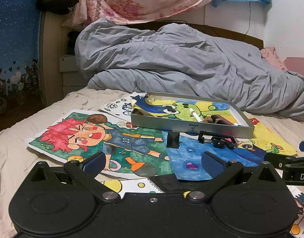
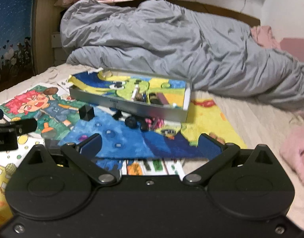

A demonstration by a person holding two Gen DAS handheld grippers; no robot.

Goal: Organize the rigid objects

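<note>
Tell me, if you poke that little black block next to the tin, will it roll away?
Probably not: the black block has flat faces and stands upright on a soft drawing. It might tip over instead. It looks rigid and small, so likely light.

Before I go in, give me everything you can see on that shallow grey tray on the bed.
The grey tray is a shallow rectangular box, metal by the look, with low upright walls and a small dark mark on its near wall. It sits roughly level on the loose drawings spread over the bed, in front of the grey duvet. A coloured drawing lines its floor and curls over the far left corner. Inside, near the right end, lie a white marker and a few small dark items. Neither hand-held gripper touches it.
</note>
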